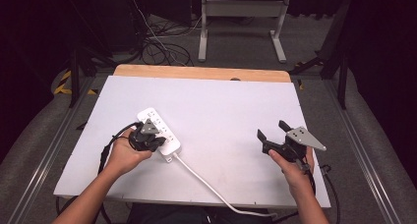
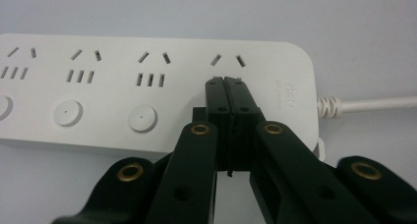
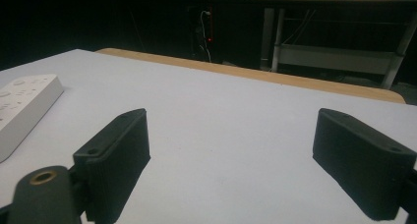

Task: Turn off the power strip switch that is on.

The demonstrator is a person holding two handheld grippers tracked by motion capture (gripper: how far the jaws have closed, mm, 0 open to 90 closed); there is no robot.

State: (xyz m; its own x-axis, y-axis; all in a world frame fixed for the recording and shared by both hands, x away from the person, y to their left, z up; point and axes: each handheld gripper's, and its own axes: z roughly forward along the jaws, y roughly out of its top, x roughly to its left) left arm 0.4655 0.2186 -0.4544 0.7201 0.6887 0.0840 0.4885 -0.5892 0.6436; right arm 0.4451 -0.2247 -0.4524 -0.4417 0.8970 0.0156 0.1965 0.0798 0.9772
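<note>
A white power strip lies on the white table, left of centre, with its white cable running off the near edge. My left gripper hangs over the strip's cable end. In the left gripper view its jaws are pressed together, tips resting on the power strip just below the socket nearest the cable; nothing is between them. My right gripper is held above the table at the right, jaws wide apart and empty. The right gripper view shows its pads over bare table.
The table has a wooden strip along its far edge. Beyond it stand a white desk frame and tangled cables on the floor. An end of the power strip appears at the left of the right gripper view.
</note>
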